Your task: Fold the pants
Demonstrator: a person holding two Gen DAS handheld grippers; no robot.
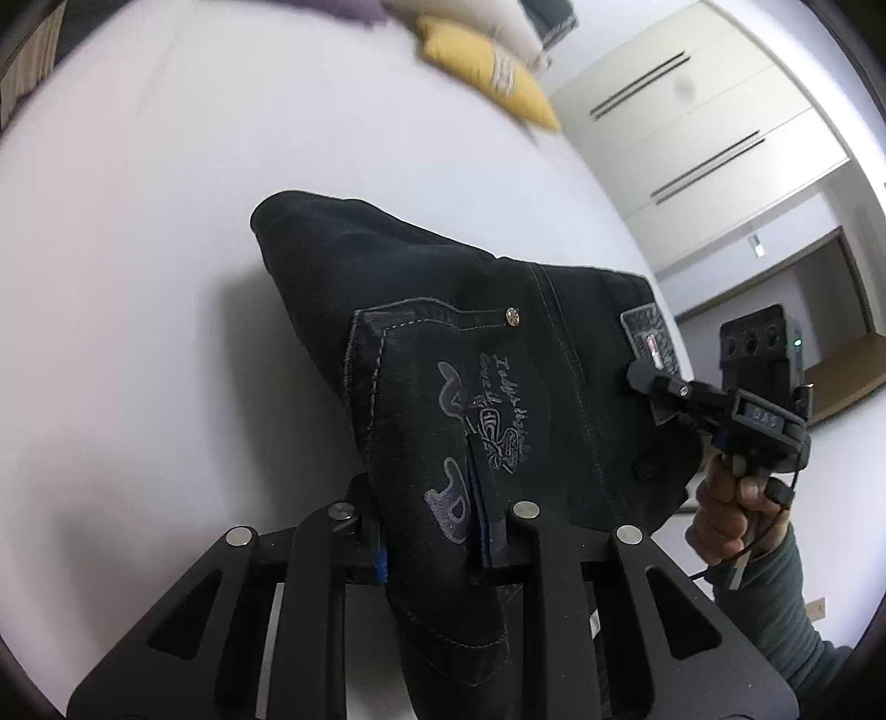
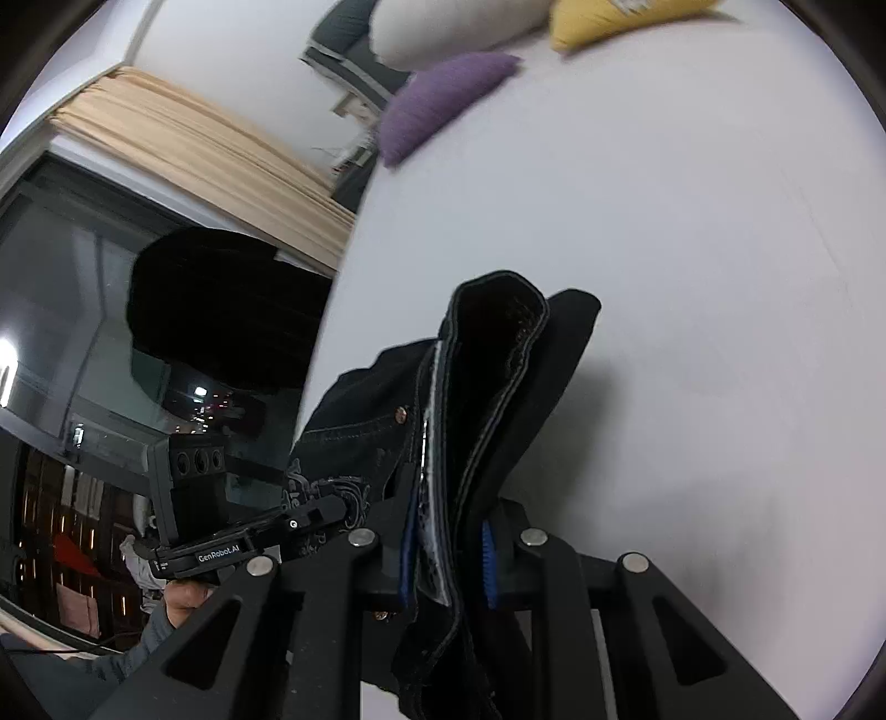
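Dark denim pants (image 1: 454,354) with an embroidered back pocket hang folded and lifted above a white bed (image 1: 138,277). My left gripper (image 1: 437,531) is shut on the pants near the pocket edge. My right gripper (image 2: 448,548) is shut on the stacked waistband layers of the pants (image 2: 498,399). In the left wrist view the right gripper (image 1: 642,376) pinches the waistband by the leather patch. In the right wrist view the left gripper (image 2: 338,512) grips the pants at the left.
A yellow cushion (image 1: 487,72), a purple cushion (image 2: 443,105) and a white pillow (image 2: 454,22) lie at the far end of the bed. White wardrobe doors (image 1: 692,127) stand to the right; a curtain (image 2: 194,160) and dark window (image 2: 72,332) lie to the left.
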